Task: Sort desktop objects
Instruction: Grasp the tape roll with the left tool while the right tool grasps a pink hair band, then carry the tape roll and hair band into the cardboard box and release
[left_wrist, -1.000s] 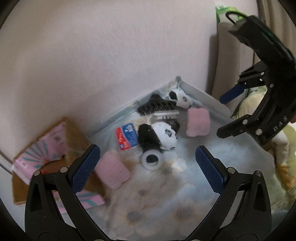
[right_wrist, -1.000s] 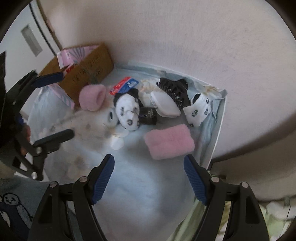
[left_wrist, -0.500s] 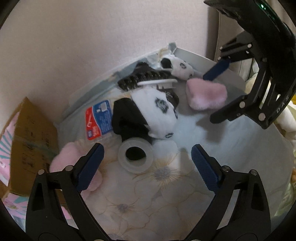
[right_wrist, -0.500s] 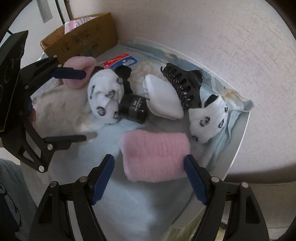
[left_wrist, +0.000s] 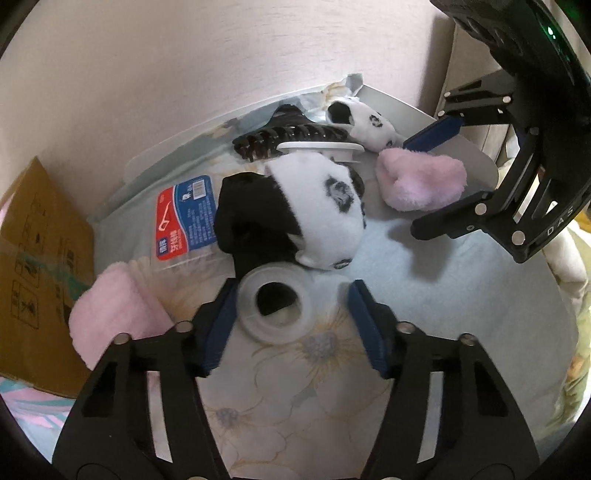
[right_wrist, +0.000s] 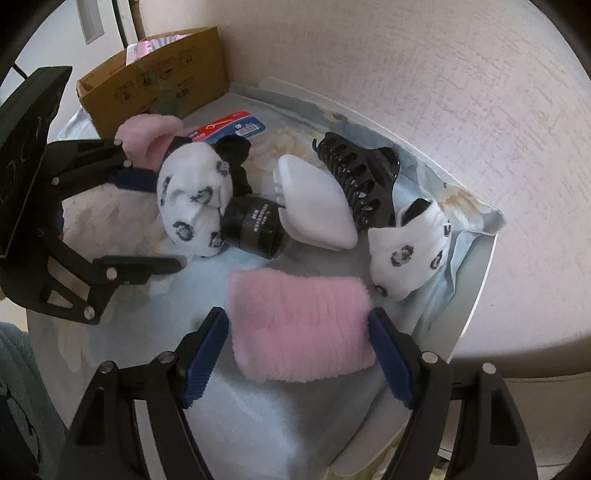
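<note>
Left tongs (left_wrist: 290, 312): set down over the clear ring (left_wrist: 275, 308), which lies flat on the flowered cloth (left_wrist: 317, 373), hole upward. Jaws have just been closing with the ring between them. The left pad looks to be touching the ring's rim; the right pad stands apart from it, so nothing is gripped yet. The ring sits toward the left jaw, off centre. Its far edge touches the panda sock (left_wrist: 314, 206).

Right tongs (right_wrist: 297, 350): released and wide, straddling the pink pad (right_wrist: 299, 325). The pad's long axis runs from jaw to jaw; its right end looks to touch the right pad, its left end lies just beside the other. Judgement: a squeeze would take it lengthwise and crumple it, being soft.

Nearness: each hand has its own item; the left tongs are nearer the ring, the right tongs nearer the pink pad.

Other items, behind: black jar (right_wrist: 256, 230), white clip (right_wrist: 314, 212), black claw clip (right_wrist: 360, 177), second panda sock (right_wrist: 410, 251), second pink pad (left_wrist: 114, 314), floss packet (left_wrist: 186, 218), carton (right_wrist: 155, 86).

Hidden or unclear:
- ring's near rim partly behind the left jaw
- jar unseen in the left view
- packet half covered in the right view
- what lies under the panda sock cannot be told
- tabletop edge cut off below
</note>
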